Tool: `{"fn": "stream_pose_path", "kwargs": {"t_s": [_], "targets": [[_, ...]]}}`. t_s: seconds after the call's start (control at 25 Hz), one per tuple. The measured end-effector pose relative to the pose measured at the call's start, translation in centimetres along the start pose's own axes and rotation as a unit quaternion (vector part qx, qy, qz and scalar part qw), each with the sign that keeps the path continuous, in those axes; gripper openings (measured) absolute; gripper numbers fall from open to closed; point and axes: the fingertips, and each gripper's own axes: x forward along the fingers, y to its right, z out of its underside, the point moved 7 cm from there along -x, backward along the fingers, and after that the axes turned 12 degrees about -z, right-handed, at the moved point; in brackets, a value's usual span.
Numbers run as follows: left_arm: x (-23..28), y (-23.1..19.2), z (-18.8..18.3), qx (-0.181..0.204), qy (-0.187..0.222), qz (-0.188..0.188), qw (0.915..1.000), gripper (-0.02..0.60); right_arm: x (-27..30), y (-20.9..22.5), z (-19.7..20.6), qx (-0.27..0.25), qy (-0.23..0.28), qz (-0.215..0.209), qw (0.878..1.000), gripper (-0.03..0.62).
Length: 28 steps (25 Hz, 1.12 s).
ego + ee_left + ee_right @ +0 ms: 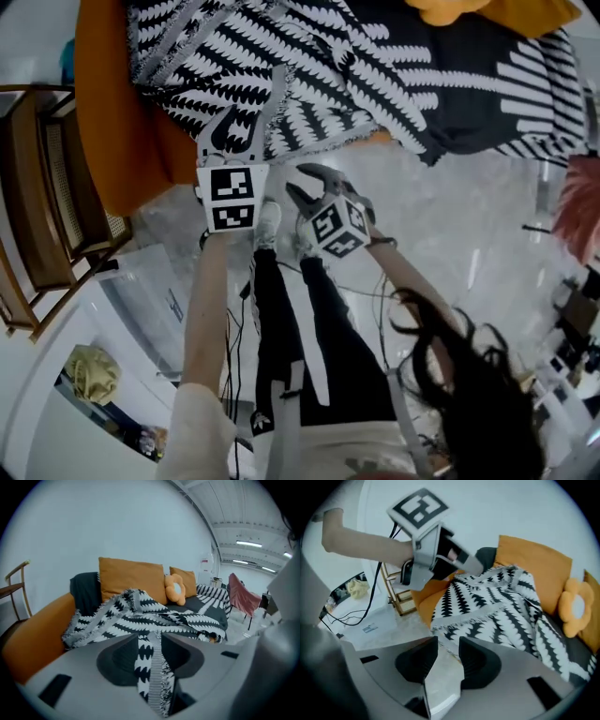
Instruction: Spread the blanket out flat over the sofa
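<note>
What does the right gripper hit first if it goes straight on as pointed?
Probably the blanket, its fringed edge hanging down the sofa front just past the open right gripper. Depth unclear; it might slip under onto the floor.

Head view steeply down; gripper views low, near, facing sofa [40,632]; all share blanket [309,84].

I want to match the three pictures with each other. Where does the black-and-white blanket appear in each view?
Head view: the blanket lies across the top, bunched on the sofa, and its edge reaches the left gripper.
Left gripper view: the blanket is heaped in the centre, with one strip between the jaws.
Right gripper view: the blanket is centre right, over the seat's front edge.
Shared landmark: the orange sofa.
</note>
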Motion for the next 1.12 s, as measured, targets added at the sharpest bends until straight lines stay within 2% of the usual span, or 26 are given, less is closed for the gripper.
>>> {"fn": "stream_pose_path", "kwargs": {"t_s": [0.16,0.24,0.32,0.44,0.48,0.52,0.56,0.68,0.8,0.92,1.04,1.12], "targets": [[5.6,4.9,0.8,-0.012,-0.058,0.006,0.9982,0.130,-5.1,6.5,2.3,0.051,0.012,0.072,0.996,0.118],[8.0,6.4,0.9,0.003,-0.078,-0.002,0.9970,0.132,-6.4,8.2,3.4,0.066,0.017,0.094,0.993,0.118],[10.0,7.1,1.4,0.033,-0.097,-0.028,0.9944,0.133,-7.3,9.0,4.2,0.071,0.022,0.109,0.991,0.118],[12.1,7.2,3.1,0.065,-0.144,-0.072,0.9848,0.132,-8.0,9.1,5.6,0.082,0.028,0.117,0.989,0.118],[12.3,7.0,3.6,0.071,-0.153,-0.082,0.9822,0.118,-8.0,9.0,6.2,0.088,0.030,0.116,0.989,0.118],[12.3,6.7,3.9,0.072,-0.154,-0.093,0.9810,0.058,-8.0,9.0,6.6,0.092,0.033,0.114,0.989,0.118],[12.0,6.4,3.9,0.065,-0.150,-0.102,0.9813,0.012,-8.0,9.0,7.0,0.095,0.036,0.111,0.989,0.118],[9.3,5.7,3.3,-0.004,-0.131,-0.120,0.9840,0.011,-9.1,8.5,7.5,0.093,0.040,0.105,0.989,0.118],[4.0,3.7,2.8,-0.076,-0.100,-0.157,0.9795,0.011,-10.7,7.9,6.8,0.086,0.046,0.103,0.990,0.118],[-2.4,-0.8,5.3,-0.140,-0.082,-0.219,0.9620,0.009,-9.5,7.1,4.4,0.074,0.049,0.082,0.993,0.117],[-7.6,-4.5,9.0,-0.185,-0.095,-0.271,0.9398,0.010,-8.0,6.8,2.2,0.052,0.045,0.067,0.995,0.117],[-10.0,-5.9,11.4,-0.203,-0.110,-0.292,0.9282,0.009,-7.3,6.9,1.2,0.040,0.045,0.062,0.996,0.117]]}}
